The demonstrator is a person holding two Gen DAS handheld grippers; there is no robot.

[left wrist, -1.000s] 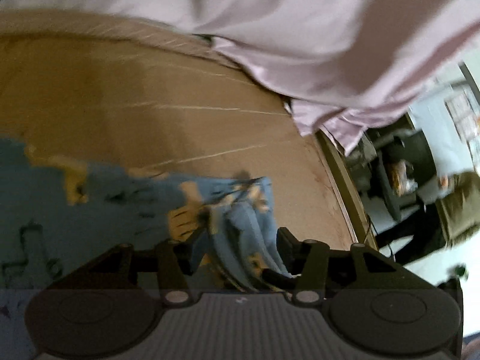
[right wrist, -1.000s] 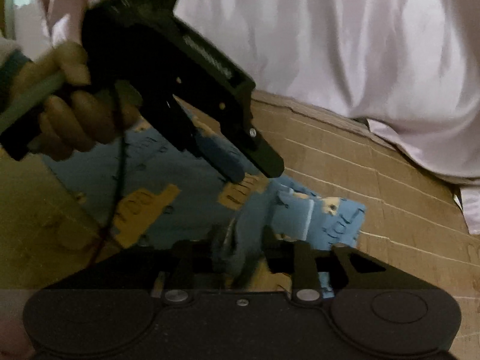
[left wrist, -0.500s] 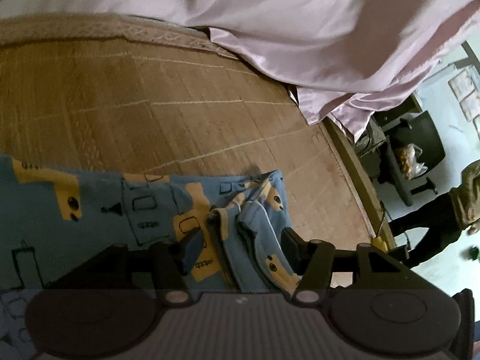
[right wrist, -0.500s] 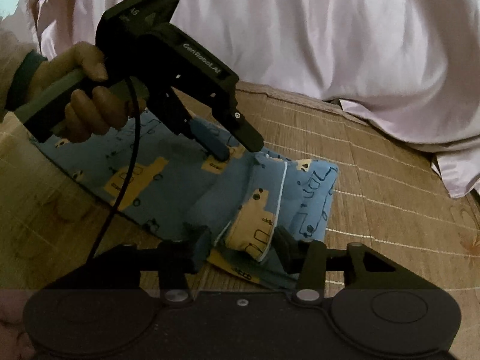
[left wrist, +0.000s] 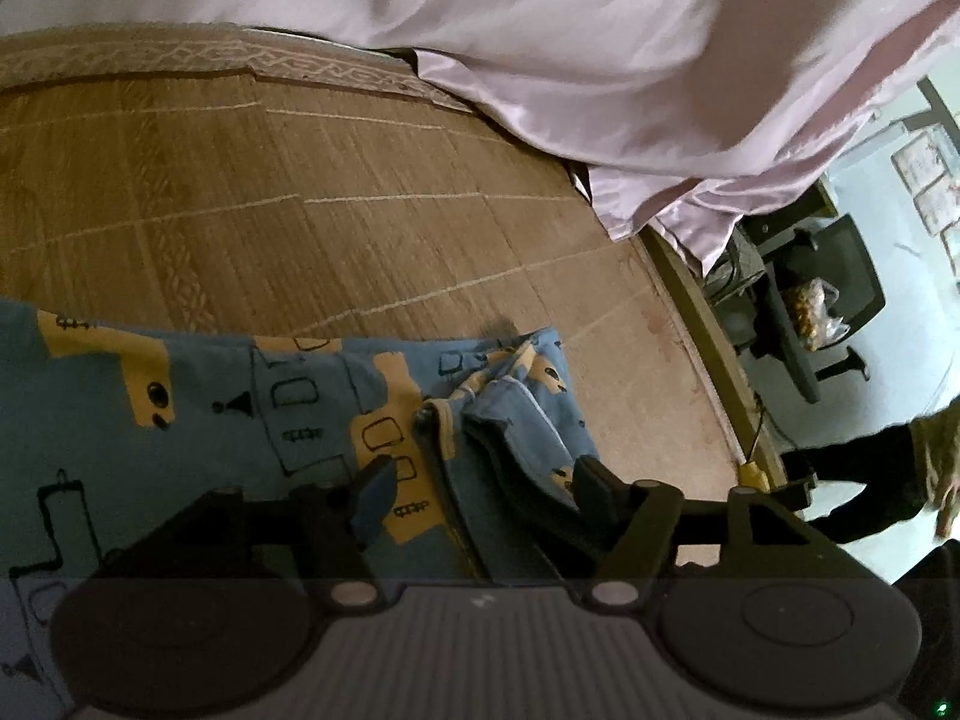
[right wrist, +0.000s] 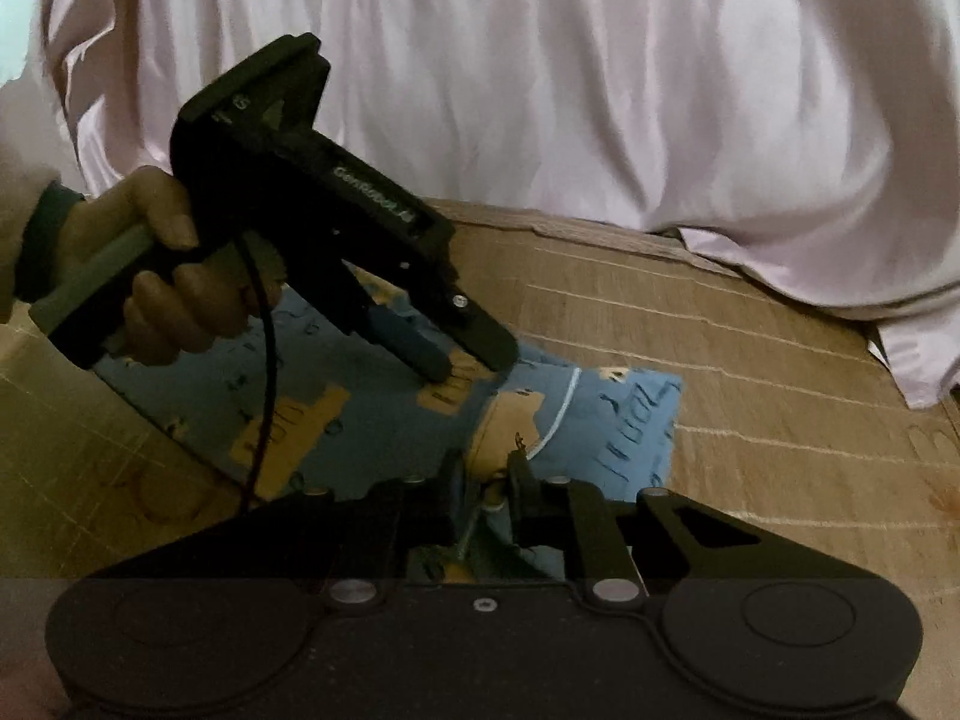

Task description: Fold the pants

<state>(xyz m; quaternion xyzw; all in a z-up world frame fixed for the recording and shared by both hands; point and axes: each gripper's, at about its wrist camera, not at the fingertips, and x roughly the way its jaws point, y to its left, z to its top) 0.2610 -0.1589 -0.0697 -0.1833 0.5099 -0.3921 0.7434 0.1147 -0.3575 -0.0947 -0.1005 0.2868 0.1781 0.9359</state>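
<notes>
Pink sheet [right wrist: 600, 90] fills the frame's top — left gripper [left wrist: 480, 480] spread wide, right gripper [right wrist: 483, 480] newly pinching pants [right wrist: 618, 414].

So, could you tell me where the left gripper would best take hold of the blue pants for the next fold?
Probably at the bunched end of the pants, where layered edges stand up from the bamboo mat rather than lying flat. The left gripper is open with that ridge between its fingers, so coming in low from the near side and closing across the ridge looks best.
</notes>
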